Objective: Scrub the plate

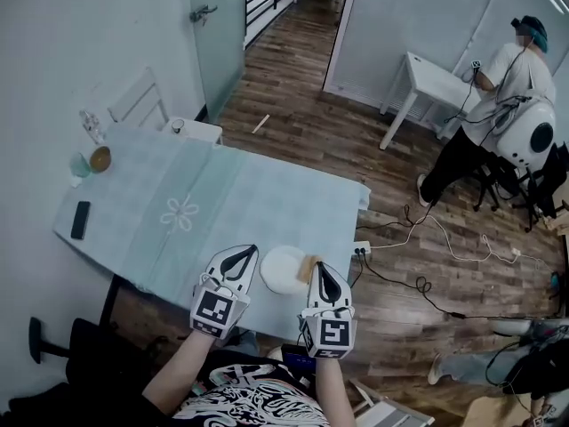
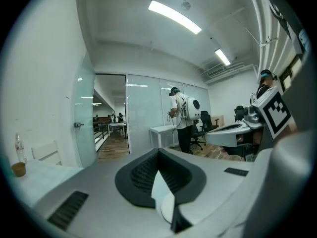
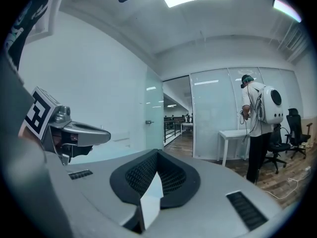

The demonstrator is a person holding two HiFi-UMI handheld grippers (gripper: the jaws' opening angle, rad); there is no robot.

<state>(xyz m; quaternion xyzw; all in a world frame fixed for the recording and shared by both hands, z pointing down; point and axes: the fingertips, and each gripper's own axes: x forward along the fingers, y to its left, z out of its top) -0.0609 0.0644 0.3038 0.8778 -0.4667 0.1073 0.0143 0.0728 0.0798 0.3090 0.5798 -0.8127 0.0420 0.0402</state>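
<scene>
A: Okay, grippers first. State?

B: Left gripper (image 1: 236, 263) has its jaws pressed together with nothing between them. Right gripper (image 1: 324, 285) is the same, closed and empty. Both are held above the near edge of the table, pointing roughly level; their own views look out into the room, not at the table.

A: Plate?

B: The white plate (image 1: 279, 270) lies flat on the tablecloth (image 1: 267, 198), near edge, between the two grippers and below them. A tan block (image 1: 310, 268), likely the sponge, lies on its right rim. Neither gripper touches either one.

A: Progress?

B: Can't settle it. The plate looks plain white, and any dirt or suds are too small to tell. With the sponge lying loose and both grippers empty, this fits a moment ahead of scrubbing or one after the sponge was put down.

A: Surface, room?

B: Pale blue-green cloth with a flower print. At far left there's a dark phone (image 1: 80, 220), a brown cup (image 1: 100, 158) and a clear bottle (image 1: 89, 124), well apart from the plate. A white chair (image 1: 138, 103) stands beyond them. Wood floor (image 1: 302, 132), with a power strip (image 1: 362, 248) and cables at the right. Far right, a person (image 1: 498, 105) stands at a white desk (image 1: 436, 78).
</scene>
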